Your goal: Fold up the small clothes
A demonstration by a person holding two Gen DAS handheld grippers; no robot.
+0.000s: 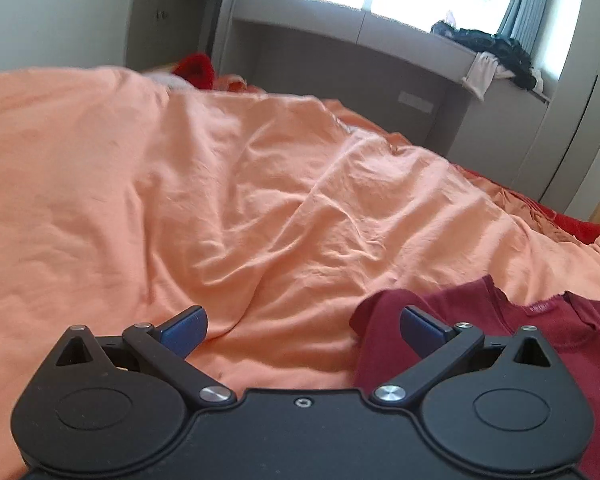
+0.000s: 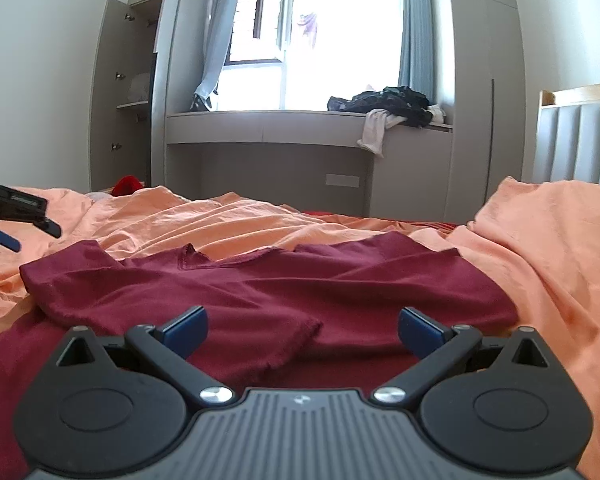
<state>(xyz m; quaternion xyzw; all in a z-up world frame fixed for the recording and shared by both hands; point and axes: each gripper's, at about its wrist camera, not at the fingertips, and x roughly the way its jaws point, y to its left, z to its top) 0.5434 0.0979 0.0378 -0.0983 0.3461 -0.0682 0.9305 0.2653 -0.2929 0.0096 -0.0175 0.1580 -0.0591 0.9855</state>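
On an orange sheet [image 2: 540,240], across mid-frame of the right view, a maroon shirt [image 2: 280,280] spread nearly flat, one sleeve turned in, most folds left; left gripper [image 1: 302,330] and right gripper [image 2: 302,330] spread wide, empty.

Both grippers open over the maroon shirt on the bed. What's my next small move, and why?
Probably lower the left gripper onto the maroon shirt's sleeve and pinch it: the jaws are open and empty, and that sleeve lies spread sideways, unfolded, beside its right finger.
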